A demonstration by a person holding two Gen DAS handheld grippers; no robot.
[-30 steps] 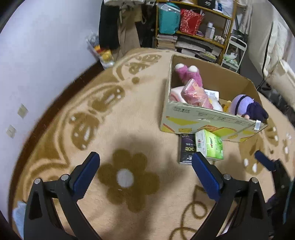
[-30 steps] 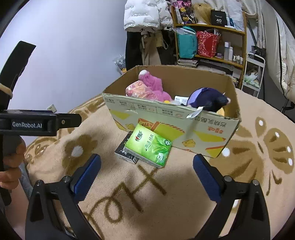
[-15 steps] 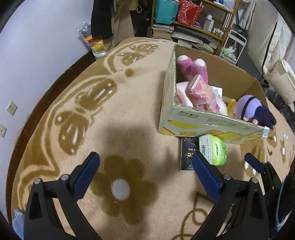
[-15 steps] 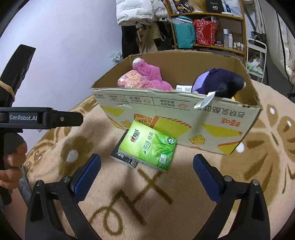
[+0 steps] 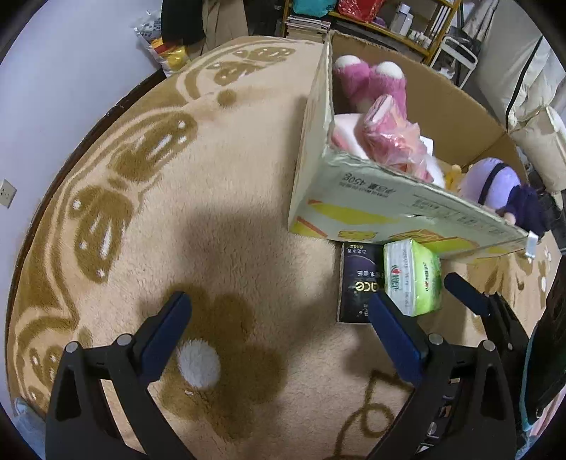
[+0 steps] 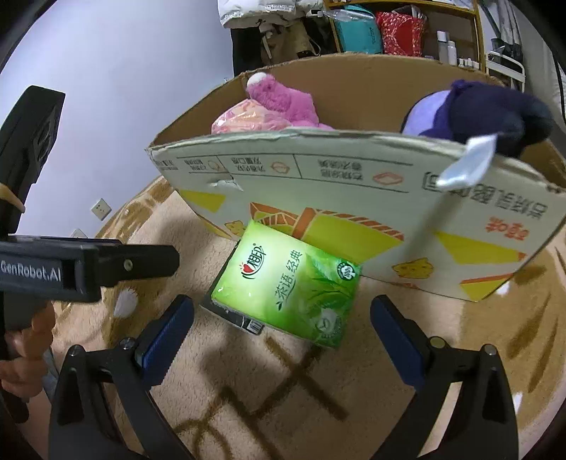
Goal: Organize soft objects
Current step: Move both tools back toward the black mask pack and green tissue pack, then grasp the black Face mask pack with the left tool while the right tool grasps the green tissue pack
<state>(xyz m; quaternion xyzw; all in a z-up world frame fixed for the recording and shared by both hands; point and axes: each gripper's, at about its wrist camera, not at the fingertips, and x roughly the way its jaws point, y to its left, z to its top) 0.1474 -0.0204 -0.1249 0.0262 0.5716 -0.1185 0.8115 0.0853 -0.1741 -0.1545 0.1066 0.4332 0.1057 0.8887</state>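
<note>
A green tissue pack [image 6: 290, 286] leans against the front wall of a cardboard box [image 6: 353, 198], resting on a black pack [image 5: 357, 290]; the green pack also shows in the left wrist view [image 5: 412, 279]. The box [image 5: 353, 198] holds a pink plush toy [image 5: 368, 79], a pink plastic-wrapped pack [image 5: 389, 138] and a purple plush toy [image 6: 470, 113]. My right gripper [image 6: 283, 329] is open, just in front of the green pack. My left gripper [image 5: 279, 329] is open and empty over the carpet, left of the packs.
A beige carpet with brown flower and butterfly patterns [image 5: 177, 212] covers the floor. Shelves with bags and bottles [image 6: 399, 32] stand behind the box. A wall [image 6: 123, 88] runs along the left. The left gripper body [image 6: 70, 269] shows at the right wrist view's left edge.
Both grippers have moved forward toward the box and the tissue packs, which now look larger. The right gripper has come close to the green pack. Both stay open.
</note>
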